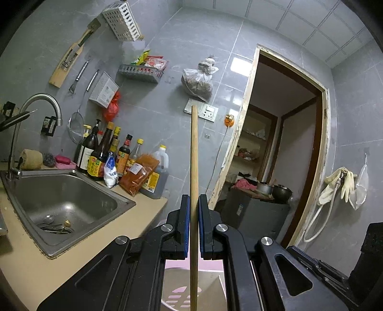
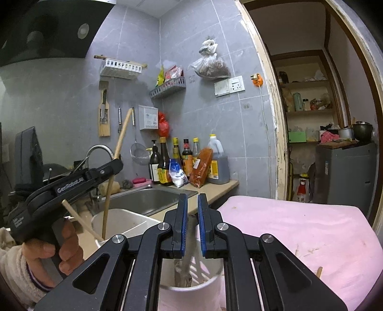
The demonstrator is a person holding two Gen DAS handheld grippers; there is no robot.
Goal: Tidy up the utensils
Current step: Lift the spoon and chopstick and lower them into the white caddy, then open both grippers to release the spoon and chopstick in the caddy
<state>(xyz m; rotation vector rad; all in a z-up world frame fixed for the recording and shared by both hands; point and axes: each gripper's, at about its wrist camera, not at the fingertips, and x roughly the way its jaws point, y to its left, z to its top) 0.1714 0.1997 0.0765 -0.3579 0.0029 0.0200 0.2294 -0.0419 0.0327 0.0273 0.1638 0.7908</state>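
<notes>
Left wrist view: left gripper (image 1: 194, 203) closed on a wooden chopstick (image 1: 194, 167); jaws pinch it mid-length, stick upright, top end up by the wall socket (image 1: 201, 110), lower end running down past the jaws.
Below left jaws: perforated metal holder (image 1: 182, 291) w/ pink cloth (image 1: 215, 265) showing around it; stick's lower end is over/inside it, can't tell which.
Right wrist view, left side: same left gripper (image 2: 114, 165) seen side-on, person's hand (image 2: 47, 248) w/ pale sleeve on the grip; chopstick (image 2: 112, 177) clamped, tilted, lower end down in a white tub (image 2: 124, 222) on the worktop (image 2: 215, 191). 2nd chopstick (image 2: 81, 222) leans in that tub, free of any jaws.
Right gripper (image 2: 192, 205): jaws nearly shut, narrow gap betw. blue pads; a grey blurred utensil handle (image 2: 189, 246) runs down from the gap into a white cup (image 2: 191, 282). Can't tell if pads press on it.
White cup: right under right jaws, on the pink cloth (image 2: 299, 234); utensil ends inside, too blurred to name.
Loose stick end (image 2: 319, 271): on pink cloth, right of the right gripper.
Sink (image 1: 67, 198): steel, left of left gripper, spoon-like bits at the drain; sauce bottles (image 1: 115, 155) along the wall behind it.
Wall: white basket (image 1: 122, 21) w/ chopsticks up high, grey rack (image 1: 141, 73) of packets beside it.
</notes>
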